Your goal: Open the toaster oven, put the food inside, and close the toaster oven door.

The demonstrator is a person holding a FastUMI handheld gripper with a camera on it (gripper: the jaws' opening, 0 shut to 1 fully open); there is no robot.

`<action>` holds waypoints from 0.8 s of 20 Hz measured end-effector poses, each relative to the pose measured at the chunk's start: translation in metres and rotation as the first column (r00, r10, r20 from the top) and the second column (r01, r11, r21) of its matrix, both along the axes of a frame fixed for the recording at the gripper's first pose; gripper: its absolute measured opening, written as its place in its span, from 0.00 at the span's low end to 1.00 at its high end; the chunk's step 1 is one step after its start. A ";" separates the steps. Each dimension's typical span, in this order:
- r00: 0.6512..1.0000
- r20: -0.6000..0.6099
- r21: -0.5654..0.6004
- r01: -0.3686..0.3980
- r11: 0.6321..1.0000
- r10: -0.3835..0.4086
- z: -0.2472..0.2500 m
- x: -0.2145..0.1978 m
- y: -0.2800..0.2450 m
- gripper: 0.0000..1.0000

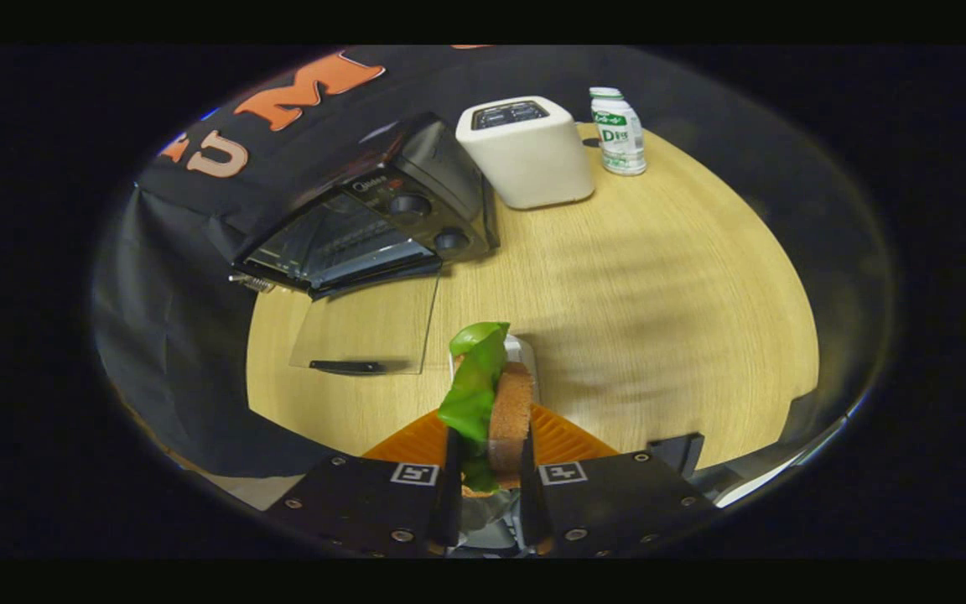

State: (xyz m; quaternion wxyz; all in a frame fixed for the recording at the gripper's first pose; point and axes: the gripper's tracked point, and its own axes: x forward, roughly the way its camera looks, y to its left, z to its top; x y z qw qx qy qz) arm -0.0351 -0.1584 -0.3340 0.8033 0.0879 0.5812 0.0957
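My gripper (487,470) is shut on a toy sandwich (491,394) held on edge: a green lettuce leaf on the left side, a brown bread slice on the right, a white layer behind. It hangs above the round wooden table (659,294). Beyond the fingers and to their left stands the black toaster oven (374,218), its glass door (366,323) folded down flat onto the table, handle toward me. The oven's inside looks dark, with a wire rack faintly showing.
A white boxy toaster (527,151) stands right of the oven at the table's far side, with a small white bottle with a green label (619,132) beside it. An orange ribbed tray (563,438) lies under the fingers at the table's near edge.
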 end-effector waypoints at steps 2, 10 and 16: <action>0.995 0.077 0.044 0.067 0.997 -0.070 0.021 0.011 0.006 0.29; 0.869 0.167 0.390 0.375 0.841 -0.465 0.029 0.039 0.077 0.28; 0.728 0.067 0.598 0.518 0.611 -0.682 -0.004 0.075 0.151 0.29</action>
